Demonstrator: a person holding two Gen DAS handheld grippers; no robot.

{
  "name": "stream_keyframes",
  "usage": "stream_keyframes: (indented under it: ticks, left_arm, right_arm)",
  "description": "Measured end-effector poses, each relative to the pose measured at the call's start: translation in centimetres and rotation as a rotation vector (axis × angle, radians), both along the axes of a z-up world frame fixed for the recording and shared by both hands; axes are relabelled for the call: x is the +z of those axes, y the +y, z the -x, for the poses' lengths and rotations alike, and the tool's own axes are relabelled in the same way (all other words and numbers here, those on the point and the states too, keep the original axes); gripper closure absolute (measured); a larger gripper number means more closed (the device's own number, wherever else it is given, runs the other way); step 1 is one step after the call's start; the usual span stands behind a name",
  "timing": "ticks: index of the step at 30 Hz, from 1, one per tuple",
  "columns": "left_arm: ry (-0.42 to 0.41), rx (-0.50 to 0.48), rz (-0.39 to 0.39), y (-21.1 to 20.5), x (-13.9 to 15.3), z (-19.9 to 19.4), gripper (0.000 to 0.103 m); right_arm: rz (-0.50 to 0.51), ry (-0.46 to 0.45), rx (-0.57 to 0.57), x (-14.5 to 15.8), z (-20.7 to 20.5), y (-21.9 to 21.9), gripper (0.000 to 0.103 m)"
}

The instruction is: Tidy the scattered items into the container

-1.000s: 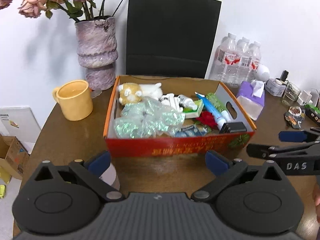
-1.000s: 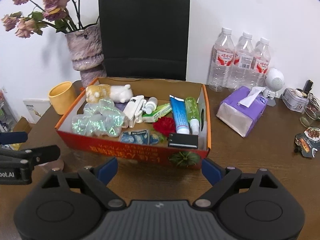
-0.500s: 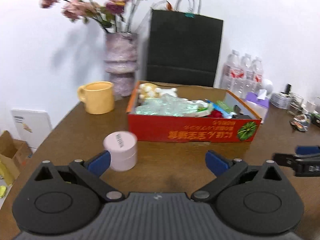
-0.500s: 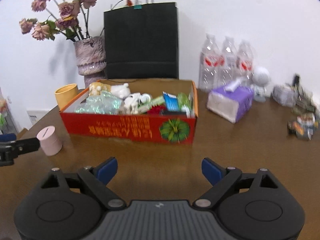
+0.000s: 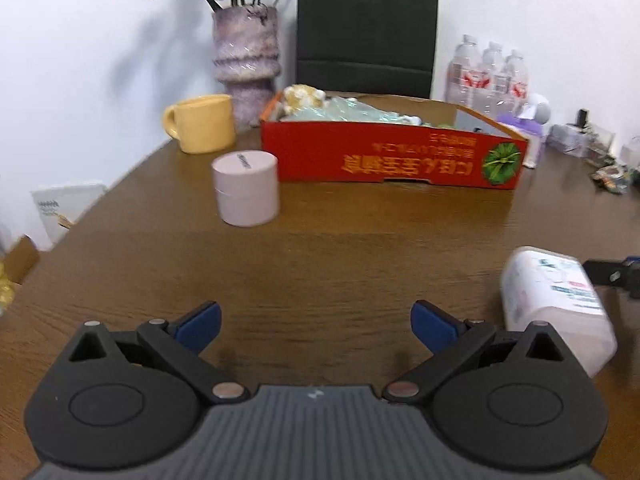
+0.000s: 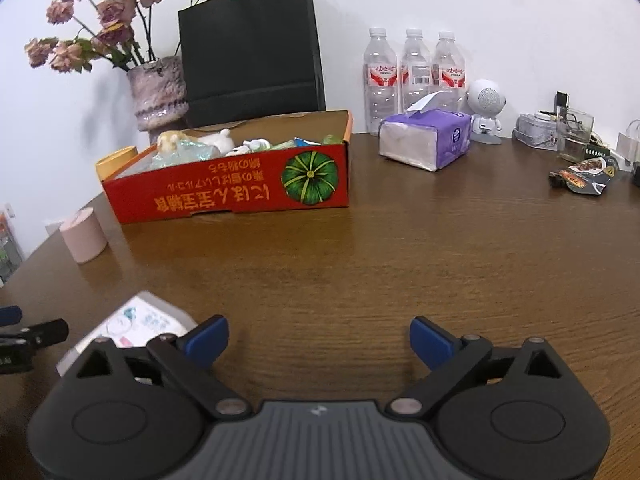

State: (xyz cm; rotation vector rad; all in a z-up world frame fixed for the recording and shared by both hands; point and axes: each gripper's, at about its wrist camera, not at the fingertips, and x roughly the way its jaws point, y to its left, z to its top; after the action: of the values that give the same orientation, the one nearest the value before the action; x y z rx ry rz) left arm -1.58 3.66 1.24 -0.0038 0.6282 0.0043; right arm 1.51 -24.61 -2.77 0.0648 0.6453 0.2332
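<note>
A red cardboard box (image 5: pixel 392 156) (image 6: pixel 240 192) filled with several small items stands at the back of the brown table. A pink round jar (image 5: pixel 245 188) (image 6: pixel 83 234) stands upright on the table left of the box. A white wet-wipe pack (image 5: pixel 556 304) (image 6: pixel 136 322) lies near the front, between my two grippers. My left gripper (image 5: pixel 316 324) is open and empty, low over the table, with the pack to its right. My right gripper (image 6: pixel 320 338) is open and empty, with the pack just left of its left finger.
A yellow mug (image 5: pixel 202 128), a purple vase with dried flowers (image 5: pixel 245 64) and a black paper bag (image 5: pixel 366 28) stand behind the box. Water bottles (image 6: pixel 414 66), a purple tissue pack (image 6: pixel 428 138), a white robot figure (image 6: pixel 486 110) and small clutter (image 6: pixel 584 172) are at the right.
Both grippers have pulled back from the box and dropped low over the table. The pink jar and then the white wipe pack have come into view.
</note>
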Motion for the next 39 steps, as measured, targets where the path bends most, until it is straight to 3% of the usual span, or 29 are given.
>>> stream_keyframes:
  ticks: [5,10,26,29,39]
  left_arm:
    - [0.07,0.004,-0.016,-0.3,-0.7,-0.4,0.0]
    - [0.073,-0.001,-0.025,-0.6,-0.9,-0.4,0.0]
    - [0.07,-0.069,-0.042,-4.0,-0.9,0.0,0.0]
    - [0.074,-0.02,-0.029,-4.6,-0.9,-0.1,0.0]
    - [0.075,-0.028,-0.024,-4.5,-1.0,-0.1,0.0]
  right_arm:
    - [0.051,0.029,-0.019,-0.9,0.5,0.4,0.004]
    - [0.104,0.047,-0.005,-1.2,0.4,1.3,0.0]
    - [0.103,0.044,0.047,-1.0,0.1,2.6,0.0]
    - [0.097,0.045,0.048,-0.9,0.0,2.5,0.0]
    - [0.098,0.045,0.039,-0.9,0.0,2.4,0.0]
